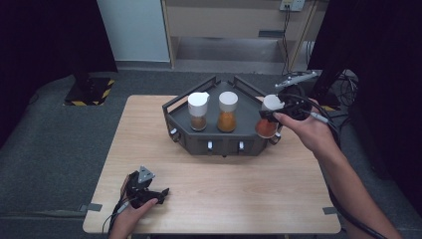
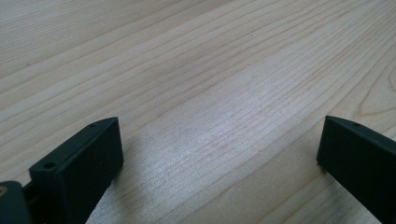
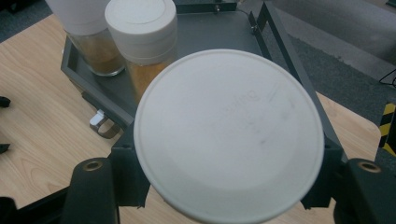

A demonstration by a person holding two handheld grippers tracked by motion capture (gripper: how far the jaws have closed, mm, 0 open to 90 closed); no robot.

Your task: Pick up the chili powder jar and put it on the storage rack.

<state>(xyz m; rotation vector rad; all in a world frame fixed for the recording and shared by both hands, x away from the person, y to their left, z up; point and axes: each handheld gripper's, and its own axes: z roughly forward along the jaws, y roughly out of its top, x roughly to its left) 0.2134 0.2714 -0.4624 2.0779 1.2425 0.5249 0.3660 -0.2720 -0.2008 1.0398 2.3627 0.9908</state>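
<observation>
The right gripper (image 1: 272,115) clenched the red spice jar (image 1: 266,125) at the rack's (image 1: 224,142) right end, where a tilt could knock it over the rim, while the left gripper (image 1: 149,191) rested released on the near table (image 1: 224,199).

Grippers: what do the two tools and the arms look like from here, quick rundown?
Both tools are black with two blocky jaws showing screw holes. The left tool carries a grey three-cornered plate on top and trails a cable past the wrist. The right tool has a grey plate too and a thick black cable along the forearm. Forearms are bare; no sleeves visible.
</observation>
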